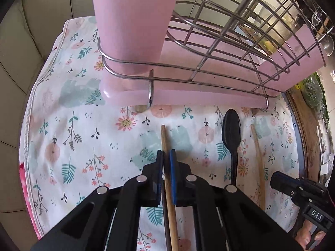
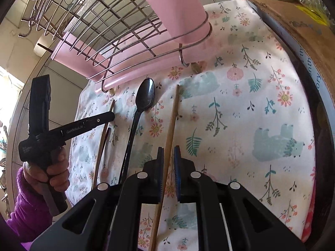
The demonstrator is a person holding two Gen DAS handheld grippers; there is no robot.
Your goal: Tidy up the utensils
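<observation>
- The left gripper (image 1: 166, 153) is closed on a wooden chopstick (image 1: 168, 179).
- The right gripper (image 2: 168, 152) pinches another chopstick (image 2: 170, 133) over the floral cloth (image 2: 240, 113).
- Step, I think: picking up; next, lift them into the pink holder (image 1: 134, 21) of the wire rack (image 1: 240, 25); the black spoon (image 1: 231, 133) waits.

The left gripper (image 1: 166, 153) points steeply down, its fingers (image 1: 173, 161) drawn nearly together with a thin stick between them. The right gripper (image 2: 168, 151) also tilts downward, its fingers (image 2: 177, 156) close together around a second stick. In the right wrist view, a hand (image 2: 49, 170) in a purple sleeve grips the left gripper's handle at the near left.
</observation>
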